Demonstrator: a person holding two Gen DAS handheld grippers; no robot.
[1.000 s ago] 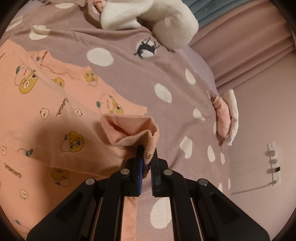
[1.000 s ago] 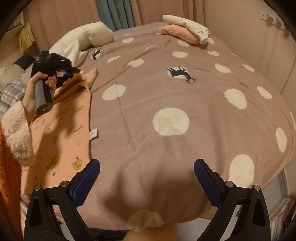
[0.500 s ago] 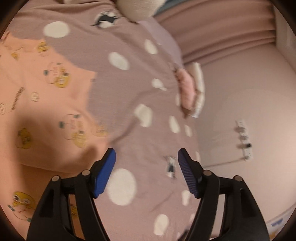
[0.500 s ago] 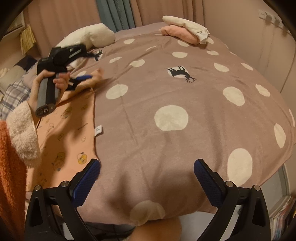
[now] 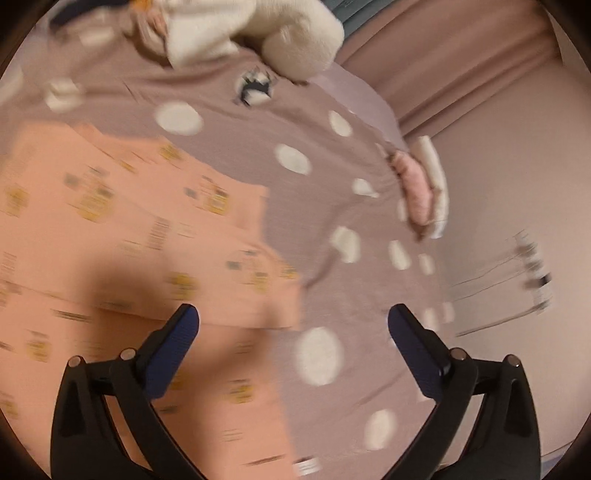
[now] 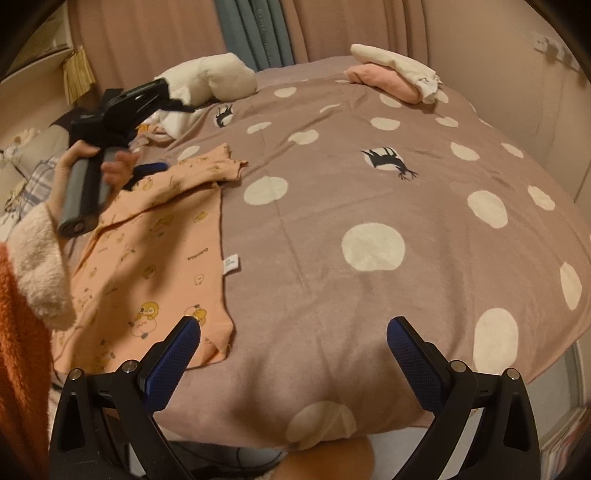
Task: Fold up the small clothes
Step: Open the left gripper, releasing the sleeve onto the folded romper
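We see peach top [image 6: 155, 254] with small cartoon prints lying flat on dotted blanket [image 6: 369, 206], sleeve folded inward, white tag at side seam, partly folded.

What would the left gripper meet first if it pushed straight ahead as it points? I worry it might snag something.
Probably the peach printed garment's edge, or the dotted blanket beside it. The open left gripper straddles that border; blur hides depth.

Polka-dot blanket [image 6: 369, 295] over bed; teal curtain [image 6: 255, 29] behind; wall outlets [image 6: 554, 48].
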